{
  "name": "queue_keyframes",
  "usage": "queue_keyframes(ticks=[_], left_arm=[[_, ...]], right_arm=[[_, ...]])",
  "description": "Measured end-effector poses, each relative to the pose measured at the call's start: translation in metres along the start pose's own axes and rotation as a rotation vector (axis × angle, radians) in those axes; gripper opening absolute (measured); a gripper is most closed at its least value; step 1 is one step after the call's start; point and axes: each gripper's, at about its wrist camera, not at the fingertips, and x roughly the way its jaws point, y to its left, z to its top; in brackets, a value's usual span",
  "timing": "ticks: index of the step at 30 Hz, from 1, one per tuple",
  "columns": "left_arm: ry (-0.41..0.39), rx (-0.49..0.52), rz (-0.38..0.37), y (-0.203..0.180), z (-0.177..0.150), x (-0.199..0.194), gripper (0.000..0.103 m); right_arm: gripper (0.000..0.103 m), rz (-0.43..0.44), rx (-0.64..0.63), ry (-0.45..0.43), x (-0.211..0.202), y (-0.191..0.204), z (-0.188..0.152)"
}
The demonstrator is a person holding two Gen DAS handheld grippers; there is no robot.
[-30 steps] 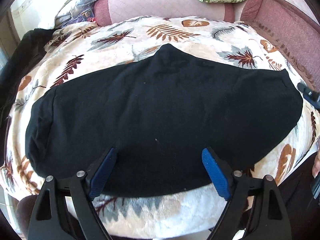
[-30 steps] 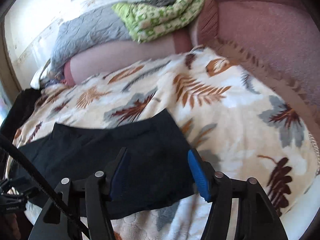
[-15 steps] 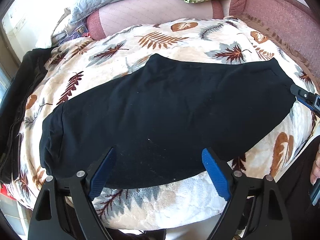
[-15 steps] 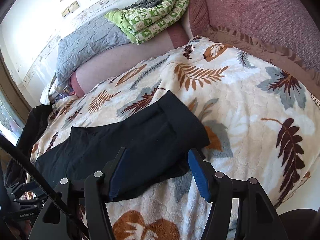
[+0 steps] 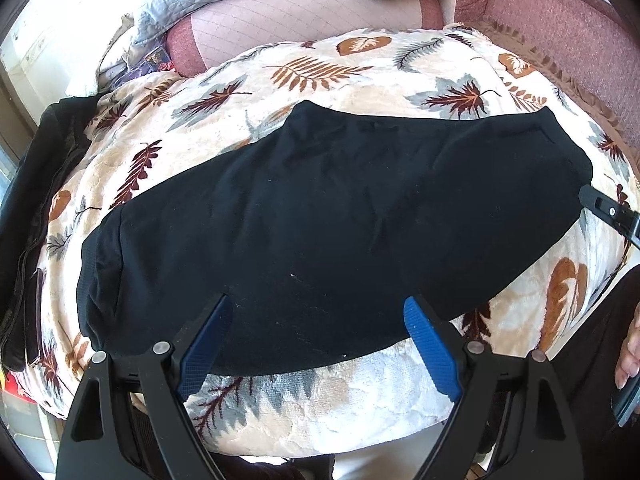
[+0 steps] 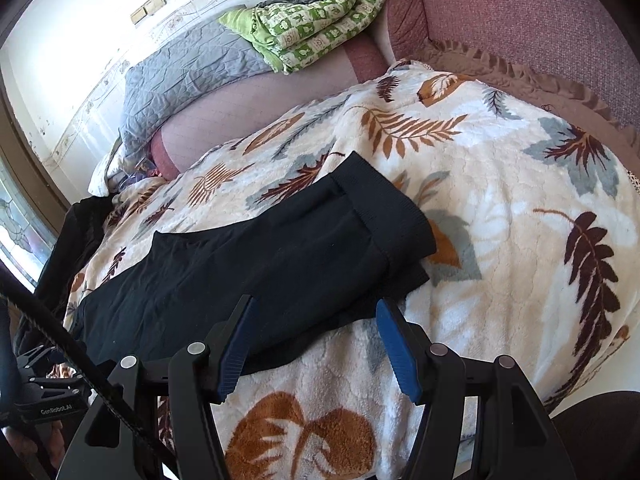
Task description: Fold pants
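Both claws hover spread and empty above the pants: left claw over the near edge, right claw by the cuff end.

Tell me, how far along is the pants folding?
The black pants already lie folded lengthwise, leg on leg, on the leaf blanket. Nothing is in hand: left tongs and right tongs are open above it. Folding them across is left.
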Motion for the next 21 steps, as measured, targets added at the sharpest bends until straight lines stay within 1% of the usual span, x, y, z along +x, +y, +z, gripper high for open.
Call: queue_keyframes(ticks=[7, 11, 15, 19, 21], left_arm=[[0.015, 0.011, -0.004, -0.003, 0.004, 0.002, 0.087], [0.022, 0.025, -0.029, -0.007, 0.013, 0.003, 0.087], [-0.008, 0.033, -0.101, -0.012, 0.037, 0.0, 0.087], [-0.028, 0.064, -0.191, -0.028, 0.076, 0.001, 0.087], [-0.041, 0.103, -0.239, -0.043, 0.099, 0.001, 0.087]], right_arm=[[0.066, 0.032, -0.011, 0.053, 0.011, 0.007, -0.007], [0.066, 0.044, 0.035, 0.083, 0.02, 0.0, -0.006], [0.066, 0.053, 0.113, 0.084, 0.024, -0.013, -0.002], [0.066, 0.085, 0.175, 0.078, 0.026, -0.022, 0.003], [0.066, 0.091, 0.193, 0.078, 0.027, -0.025, 0.008]])
